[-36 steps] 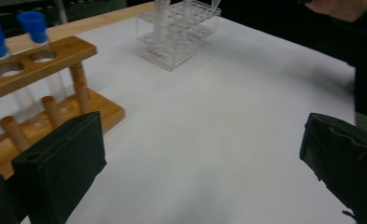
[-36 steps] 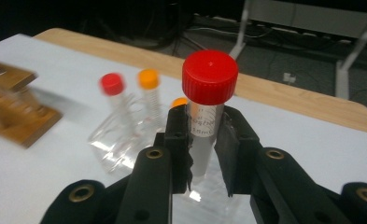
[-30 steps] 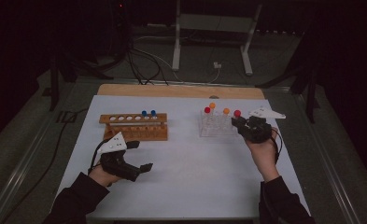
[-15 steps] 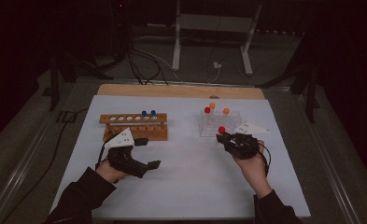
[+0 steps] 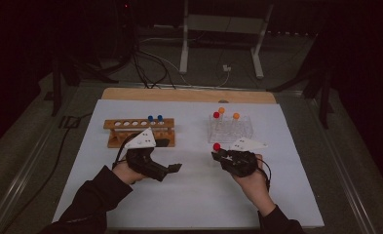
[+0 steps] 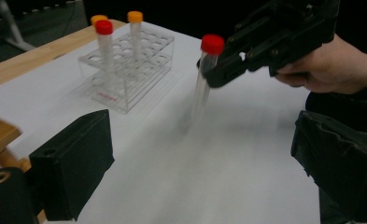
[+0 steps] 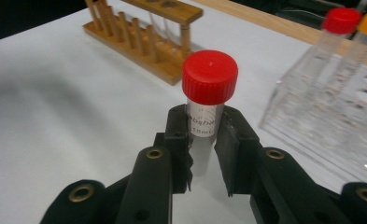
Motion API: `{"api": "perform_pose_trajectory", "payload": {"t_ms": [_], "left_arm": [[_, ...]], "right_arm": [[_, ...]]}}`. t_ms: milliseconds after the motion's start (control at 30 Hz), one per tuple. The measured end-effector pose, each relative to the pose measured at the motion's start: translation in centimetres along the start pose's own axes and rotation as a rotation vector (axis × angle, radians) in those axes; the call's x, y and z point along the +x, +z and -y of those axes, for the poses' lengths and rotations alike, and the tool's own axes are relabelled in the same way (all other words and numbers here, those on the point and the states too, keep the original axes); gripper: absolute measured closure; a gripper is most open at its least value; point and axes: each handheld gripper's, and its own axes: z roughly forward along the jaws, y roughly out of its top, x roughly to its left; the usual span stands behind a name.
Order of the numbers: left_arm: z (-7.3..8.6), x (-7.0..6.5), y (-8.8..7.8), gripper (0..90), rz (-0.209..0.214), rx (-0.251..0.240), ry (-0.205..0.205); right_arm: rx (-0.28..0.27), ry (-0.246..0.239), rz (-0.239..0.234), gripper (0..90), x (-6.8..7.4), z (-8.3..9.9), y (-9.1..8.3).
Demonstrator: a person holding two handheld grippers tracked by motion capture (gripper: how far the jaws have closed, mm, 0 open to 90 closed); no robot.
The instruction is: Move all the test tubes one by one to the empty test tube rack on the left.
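Note:
My right gripper [image 5: 218, 156] is shut on a clear tube with a red cap [image 7: 209, 77], held upright just above the white mat and left of the clear plastic rack [image 5: 230, 129]. That rack holds one red-capped and two orange-capped tubes [image 6: 104, 41]. My left gripper [image 5: 171, 169] hovers in front of the wooden rack [image 5: 130, 132], pointing right toward the held tube [image 6: 205, 74]. Its jaws stand wide apart with nothing between them and have just been closing a little. Two blue-capped tubes [image 5: 155, 118] stand in the wooden rack.
A white mat [image 5: 189, 204] covers the table, with a wooden strip along its far edge. Cables and a metal stand's legs [image 5: 218, 44] lie on the floor beyond. Both forearms in dark sleeves come in from the near edge.
My right gripper has carried the red-capped tube away from the clear rack, leftward and toward the near side. My left gripper has shifted a little to the right and risen slightly.

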Motion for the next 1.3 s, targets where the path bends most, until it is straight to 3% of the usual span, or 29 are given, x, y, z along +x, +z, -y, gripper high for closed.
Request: {"api": "perform_pose_trajectory", "payload": {"t_ms": [333, 600, 800, 1100, 1300], "left_arm": [[-2.0, -0.8, 2.1, 16.9, 0.047, -0.016, 0.045], [-3.2, -1.2, 4.5, 34.0, 0.063, -0.006, 0.079], [-3.4, -1.6, 5.9, 44.1, 0.068, 0.006, 0.098], [-3.3, -1.7, 7.1, 56.7, 0.037, 0.038, 0.135], [-3.2, -1.7, 7.3, 70.7, 0.055, 0.055, 0.151]], "right_arm": [[0.009, -0.027, -0.052, 74.8, 1.5, 0.0, 0.5], [0.005, -0.033, -0.073, 74.8, 2.0, -0.1, 0.5], [0.005, -0.037, -0.082, 74.8, 2.2, -0.2, 0.5], [-0.001, -0.041, -0.093, 74.8, 2.5, -0.3, 0.3], [-0.004, -0.047, -0.093, 74.8, 2.5, -0.4, 0.3]]}}
